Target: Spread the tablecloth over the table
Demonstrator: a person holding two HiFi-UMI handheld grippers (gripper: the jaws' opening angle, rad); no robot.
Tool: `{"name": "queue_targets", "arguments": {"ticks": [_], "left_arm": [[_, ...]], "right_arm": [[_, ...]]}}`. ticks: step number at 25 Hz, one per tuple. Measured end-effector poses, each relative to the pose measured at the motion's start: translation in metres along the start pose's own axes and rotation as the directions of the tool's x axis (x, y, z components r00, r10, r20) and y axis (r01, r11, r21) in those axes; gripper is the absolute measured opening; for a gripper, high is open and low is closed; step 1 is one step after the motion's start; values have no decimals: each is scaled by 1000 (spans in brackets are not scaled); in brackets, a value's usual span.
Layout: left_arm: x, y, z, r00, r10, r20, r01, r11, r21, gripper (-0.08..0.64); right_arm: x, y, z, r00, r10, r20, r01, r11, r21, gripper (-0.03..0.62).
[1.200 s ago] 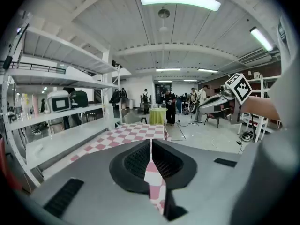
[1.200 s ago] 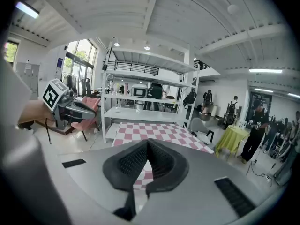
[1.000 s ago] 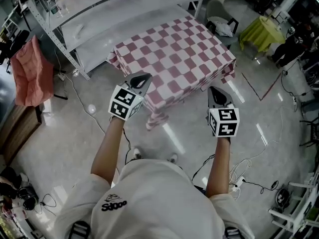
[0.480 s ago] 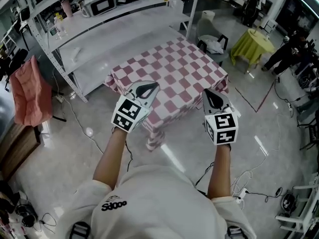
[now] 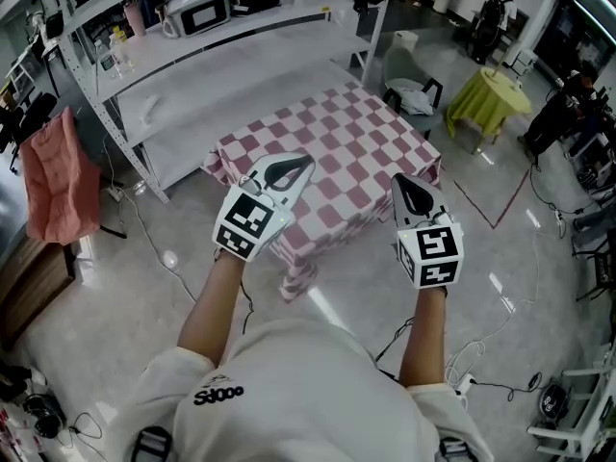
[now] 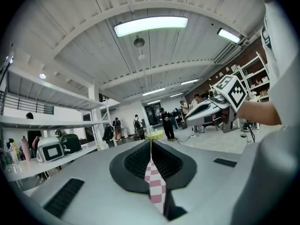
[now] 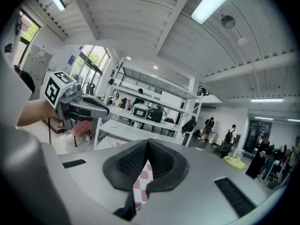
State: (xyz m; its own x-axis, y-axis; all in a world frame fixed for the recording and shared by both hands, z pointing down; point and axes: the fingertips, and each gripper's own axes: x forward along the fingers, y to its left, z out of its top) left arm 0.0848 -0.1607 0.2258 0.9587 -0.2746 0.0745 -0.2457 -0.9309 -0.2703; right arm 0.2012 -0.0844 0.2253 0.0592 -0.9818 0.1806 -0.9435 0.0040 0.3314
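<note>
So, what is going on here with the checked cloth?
A person holds a gripper in each hand and works on a pink-and-white checked tablecloth. The left tongs and the right tongs are both shut on the cloth's near edge, and each gripper view shows a strip of it pinched between the pads. The rest of the cloth lies over the table, which is hidden beneath it. One corner hangs down toward the floor. The edge is not yet let go.

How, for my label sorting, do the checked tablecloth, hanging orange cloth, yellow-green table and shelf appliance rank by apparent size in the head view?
1. checked tablecloth
2. hanging orange cloth
3. yellow-green table
4. shelf appliance
The table and appliance stand farther off, so this ranks apparent size only.
</note>
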Motion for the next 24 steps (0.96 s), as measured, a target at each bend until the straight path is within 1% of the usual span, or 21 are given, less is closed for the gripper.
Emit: {"name": "queue_targets", "arguments": {"ticks": [4, 18, 24], "left_arm": [[-2, 4, 4, 1000, 11, 17, -11, 1000, 0, 35], [-4, 2, -12, 1000, 13, -6, -14, 999, -29, 35], [-8, 2, -16, 1000, 8, -13, -9, 999, -34, 35]], "right_arm": [[1, 0, 1, 1000, 5, 7, -5, 1000, 7, 21], [1, 6, -5, 1000, 1, -8, -2, 1000, -24, 21], [3, 15, -11, 1000, 18, -18, -18, 1000, -12, 22]]}}
